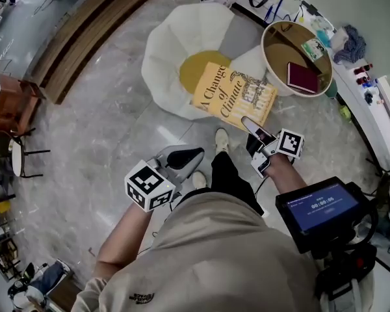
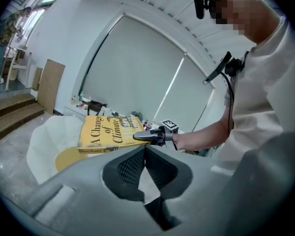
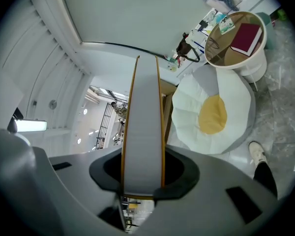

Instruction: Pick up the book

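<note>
From the head view, I hold a yellow book (image 1: pixel 234 96) in the air above a white, egg-shaped floor cushion (image 1: pixel 175 44). My right gripper (image 1: pixel 253 127) pinches it near its lower corner. In the right gripper view, the jaws clamp both covers, and the book's white page edge (image 3: pixel 142 127) runs straight away from the camera. So the book's long axis stretches from that grip toward the upper left, out over the cushion, with most of the book beyond the jaws and unsupported. My left gripper (image 1: pixel 187 156) sits lower left, closer to my body and apart from the book, jaws pressed together on nothing. Its own view shows the book (image 2: pixel 105 131) ahead and slightly left. I judge the free far end droops first, with the left gripper best placed beneath it.
</note>
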Demonstrator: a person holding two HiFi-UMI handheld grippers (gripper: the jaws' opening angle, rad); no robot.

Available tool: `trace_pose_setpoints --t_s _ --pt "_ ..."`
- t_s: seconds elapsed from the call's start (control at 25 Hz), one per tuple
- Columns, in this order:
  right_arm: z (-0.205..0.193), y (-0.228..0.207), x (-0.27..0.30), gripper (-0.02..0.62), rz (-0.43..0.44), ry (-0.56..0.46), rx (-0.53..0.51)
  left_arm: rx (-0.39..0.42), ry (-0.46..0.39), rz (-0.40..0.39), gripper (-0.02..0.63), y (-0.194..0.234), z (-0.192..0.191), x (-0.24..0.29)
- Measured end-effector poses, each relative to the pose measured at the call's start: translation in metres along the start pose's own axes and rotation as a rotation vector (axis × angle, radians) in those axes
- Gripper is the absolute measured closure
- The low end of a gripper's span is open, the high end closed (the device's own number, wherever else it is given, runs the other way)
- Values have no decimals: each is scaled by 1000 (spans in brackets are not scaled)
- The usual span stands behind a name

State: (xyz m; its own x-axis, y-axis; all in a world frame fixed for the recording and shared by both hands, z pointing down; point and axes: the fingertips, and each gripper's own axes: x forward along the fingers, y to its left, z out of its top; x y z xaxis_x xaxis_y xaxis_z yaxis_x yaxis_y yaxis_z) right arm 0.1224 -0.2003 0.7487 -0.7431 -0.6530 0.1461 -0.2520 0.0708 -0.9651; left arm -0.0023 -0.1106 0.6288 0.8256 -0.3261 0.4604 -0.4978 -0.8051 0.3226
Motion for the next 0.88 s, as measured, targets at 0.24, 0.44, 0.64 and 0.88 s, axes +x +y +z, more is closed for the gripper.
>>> trace_pose_setpoints --t_s 0.24,0.44,0.64,0.88 --pt "-34 48 -29 453 65 -13 -17 15 -9 -13 598 -29 -15 -22" --pt "-58 81 -44 453 93 -6 -49 27 -19 -3 598 -40 -21 -42" --pt "-92 97 -74 453 120 -2 -81 56 -20 5 598 -70 -39 -56" --pt "-106 99 -79 453 130 11 -82 61 -27 9 598 -76 -43 -57"
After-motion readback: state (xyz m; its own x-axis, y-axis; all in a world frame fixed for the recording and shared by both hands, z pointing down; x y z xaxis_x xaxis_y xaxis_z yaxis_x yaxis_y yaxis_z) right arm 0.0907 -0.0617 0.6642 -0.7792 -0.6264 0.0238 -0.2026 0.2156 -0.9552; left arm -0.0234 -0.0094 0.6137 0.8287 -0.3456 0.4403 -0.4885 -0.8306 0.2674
